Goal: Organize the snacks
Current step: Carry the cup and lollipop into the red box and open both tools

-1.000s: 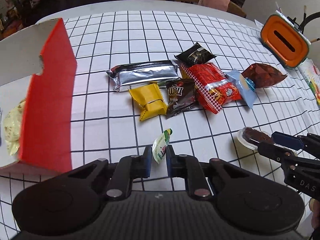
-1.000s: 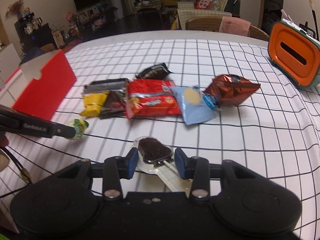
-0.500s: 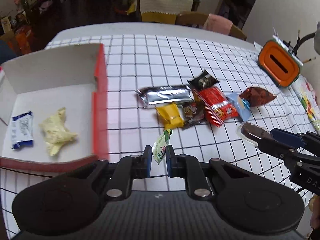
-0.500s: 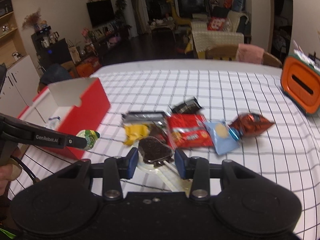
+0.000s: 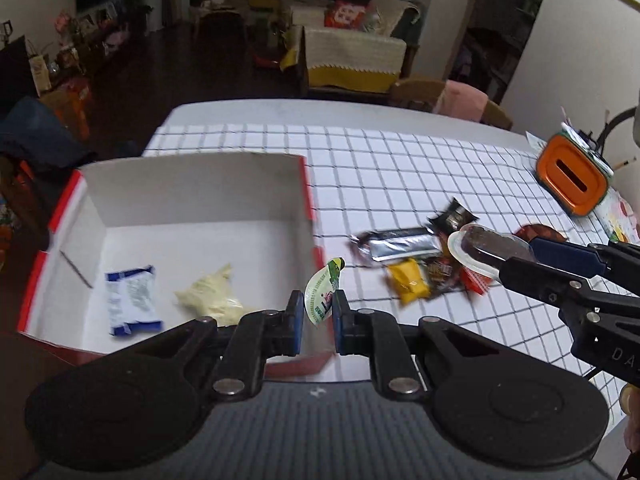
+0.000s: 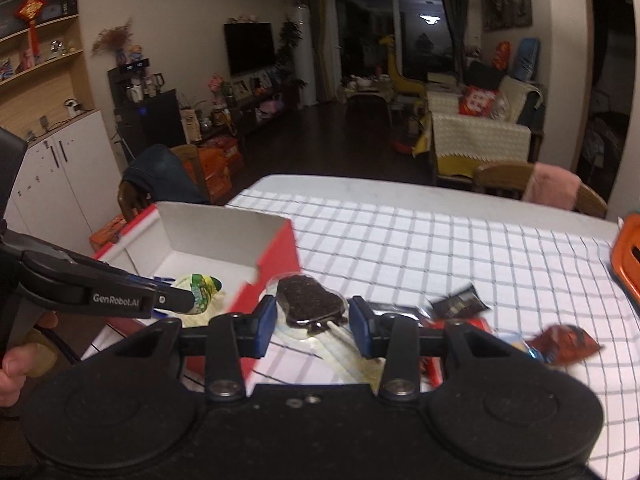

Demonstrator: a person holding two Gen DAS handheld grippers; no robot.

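My left gripper [image 5: 318,314] is shut on a small green-and-white packet [image 5: 323,292] and holds it above the right front corner of the red box [image 5: 308,196], which is white inside. The packet also shows in the right wrist view [image 6: 202,286]. In the box lie a blue-white sachet [image 5: 130,298] and a pale yellow wrapper [image 5: 212,294]. My right gripper [image 6: 312,320] is shut on a chocolate lollipop in clear wrap [image 6: 310,304], held in the air just right of the box [image 6: 276,256]. It shows in the left wrist view [image 5: 486,246].
Several snacks lie in a heap on the checked cloth: a silver bar [image 5: 400,244], a yellow pack [image 5: 408,282], a black pack [image 5: 452,214], a brown-red bag [image 6: 564,342]. An orange container [image 5: 572,178] stands at the far right. Chairs stand behind the table.
Both grippers have risen and moved left towards the box with their snacks. The box's inside now fills more of the left wrist view.
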